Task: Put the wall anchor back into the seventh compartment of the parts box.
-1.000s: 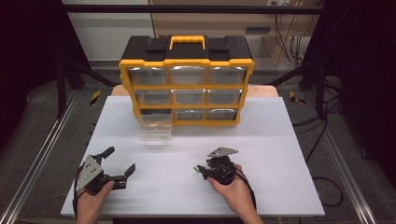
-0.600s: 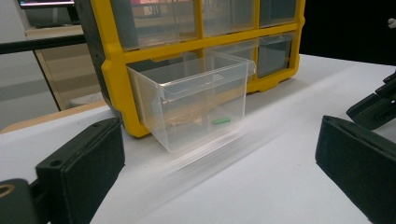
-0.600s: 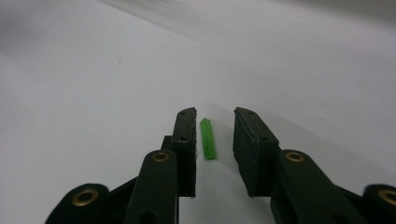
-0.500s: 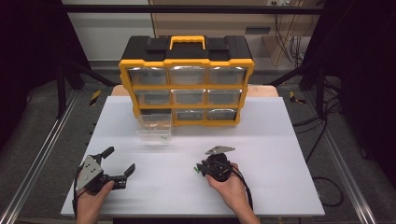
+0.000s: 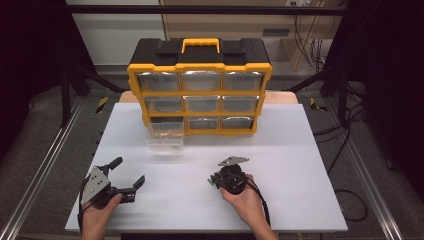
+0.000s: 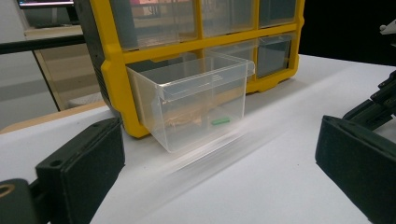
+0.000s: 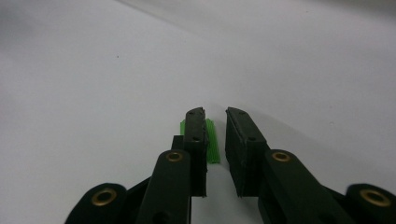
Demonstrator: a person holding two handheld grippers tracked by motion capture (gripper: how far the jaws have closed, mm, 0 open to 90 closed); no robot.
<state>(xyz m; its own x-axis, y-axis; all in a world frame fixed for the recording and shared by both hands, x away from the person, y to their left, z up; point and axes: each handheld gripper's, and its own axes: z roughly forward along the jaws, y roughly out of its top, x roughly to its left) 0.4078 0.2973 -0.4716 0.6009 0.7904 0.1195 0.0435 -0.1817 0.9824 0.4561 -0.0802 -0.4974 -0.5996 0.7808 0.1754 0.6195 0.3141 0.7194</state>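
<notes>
- My right hand-held gripper [image 7: 215, 114] has matt black jaws, plastic by the look of them, with brass-coloured rivets at the joints.
- The green piece [image 7: 212, 140] beside them looks like finely ribbed plastic, though it is too blurred to be sure.
- My left hand-held gripper [image 6: 219, 172] carries matt black pads, slightly grainy.
- The desk [image 5: 300, 150] is smooth, matt white.
- The pulled-out drawer [image 6: 196, 105] is clear, glossy plastic.
- The organiser [image 5: 200, 85] has a smooth yellow plastic frame and a black top.
</notes>
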